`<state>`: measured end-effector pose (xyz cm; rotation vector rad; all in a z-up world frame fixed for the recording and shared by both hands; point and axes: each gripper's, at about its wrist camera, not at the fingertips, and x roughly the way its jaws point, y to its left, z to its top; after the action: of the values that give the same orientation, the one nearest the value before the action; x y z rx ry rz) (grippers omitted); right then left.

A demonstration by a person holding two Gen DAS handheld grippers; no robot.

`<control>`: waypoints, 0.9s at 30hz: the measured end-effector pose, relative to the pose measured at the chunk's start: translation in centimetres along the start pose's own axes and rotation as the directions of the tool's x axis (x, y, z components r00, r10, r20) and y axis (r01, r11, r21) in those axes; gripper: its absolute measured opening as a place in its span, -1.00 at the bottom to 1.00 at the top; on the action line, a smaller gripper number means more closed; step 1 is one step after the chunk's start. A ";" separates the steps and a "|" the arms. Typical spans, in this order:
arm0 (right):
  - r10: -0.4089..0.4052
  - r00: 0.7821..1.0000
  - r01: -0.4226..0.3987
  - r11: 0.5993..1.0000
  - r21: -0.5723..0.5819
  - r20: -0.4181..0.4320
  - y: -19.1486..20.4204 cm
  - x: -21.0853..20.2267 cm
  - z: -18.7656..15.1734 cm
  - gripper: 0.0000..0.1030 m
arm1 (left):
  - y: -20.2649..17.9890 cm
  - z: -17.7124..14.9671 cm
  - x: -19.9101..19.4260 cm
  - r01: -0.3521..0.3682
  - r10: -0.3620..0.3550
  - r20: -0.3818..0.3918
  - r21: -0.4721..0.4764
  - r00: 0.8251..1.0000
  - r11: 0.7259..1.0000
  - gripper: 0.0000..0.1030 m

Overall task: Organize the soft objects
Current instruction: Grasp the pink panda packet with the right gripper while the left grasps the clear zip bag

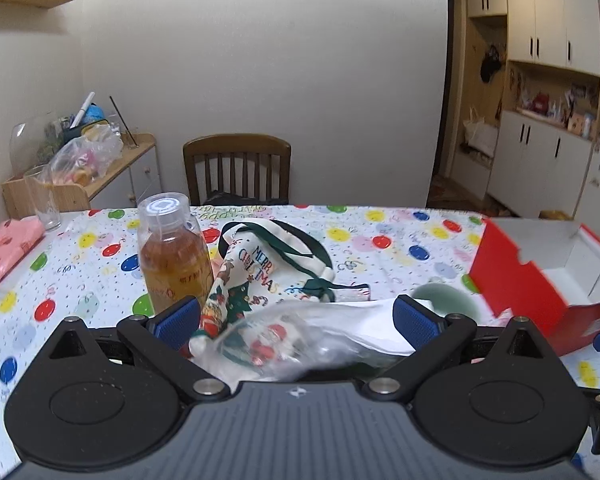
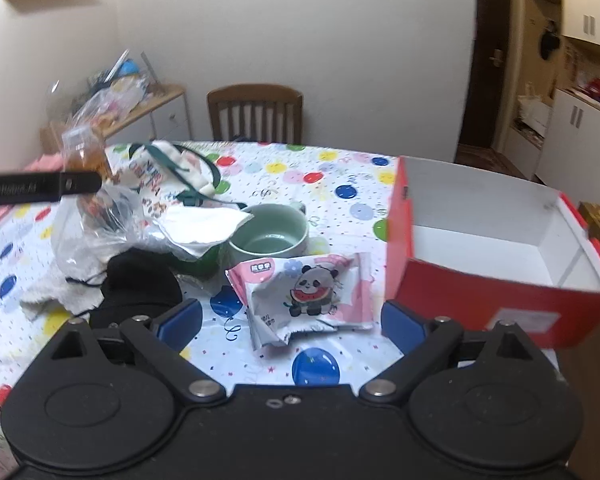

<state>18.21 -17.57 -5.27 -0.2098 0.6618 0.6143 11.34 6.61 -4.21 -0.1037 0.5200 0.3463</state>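
Nearest the left wrist camera, the left gripper [image 1: 296, 316] stands with its blue pads wide apart over a clear plastic bag [image 1: 284, 340] with red-and-white printed contents; the bag lies between the fingers, but the pads do not close on it. Whether the bag touches either pad is hard to tell through the blur. Going left to right on the balloon-print tablecloth [image 1: 380, 240]: a pink folded cloth [image 1: 4, 252] at the edge, an empty drinking glass [image 1: 44, 196], a bottle of amber drink [image 1: 174, 256] just beside the left pad, a "Merry Christmas" cloth bag [image 1: 260, 268] with green straps leaning on the bottle, a pale green cup [image 1: 444, 300] partly hidden by the right pad, and an open red box [image 1: 548, 276] with a white inside.

In the right wrist view, the right gripper [image 2: 292, 322] is also spread open, holding nothing. Left of it lie a white fluffy cloth [image 2: 56, 292] and a black soft item [image 2: 140, 284], touching each other. Between the fingers rests a pink panda snack packet [image 2: 308, 292], just in front of the cup [image 2: 270, 232]. The red box [image 2: 500, 276] stands to the right, near the packet.
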 end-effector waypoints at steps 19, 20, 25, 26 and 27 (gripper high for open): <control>0.004 0.993 -0.020 0.991 -0.130 -0.120 1.8 10.2 0.4 0.49 | -1.7 -2.7 8.4 0.102 -0.057 -0.194 0.235 0.979 0.967 0.36; 0.000 0.993 -0.017 0.991 -0.136 -0.122 1.9 10.4 0.3 0.46 | -1.7 -2.8 8.5 0.106 -0.058 -0.202 0.234 0.978 0.966 0.28; -0.016 0.991 -0.003 0.990 -0.143 -0.129 2.1 10.8 0.2 0.04 | -1.7 -3.3 8.8 0.100 -0.048 -0.215 0.238 0.975 0.966 -0.19; -0.018 0.991 -0.002 0.989 -0.146 -0.130 2.1 10.7 0.1 -0.02 | -1.7 -3.3 8.8 0.102 -0.050 -0.218 0.235 0.975 0.967 -0.22; -0.019 0.991 0.000 0.989 -0.148 -0.132 2.1 10.7 0.1 -0.08 | -1.7 -3.3 8.8 0.100 -0.048 -0.218 0.232 0.975 0.968 -0.29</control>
<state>23.62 -10.85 -11.95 -0.3945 0.7445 0.6446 17.53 7.04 -11.45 0.0776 0.7634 0.1964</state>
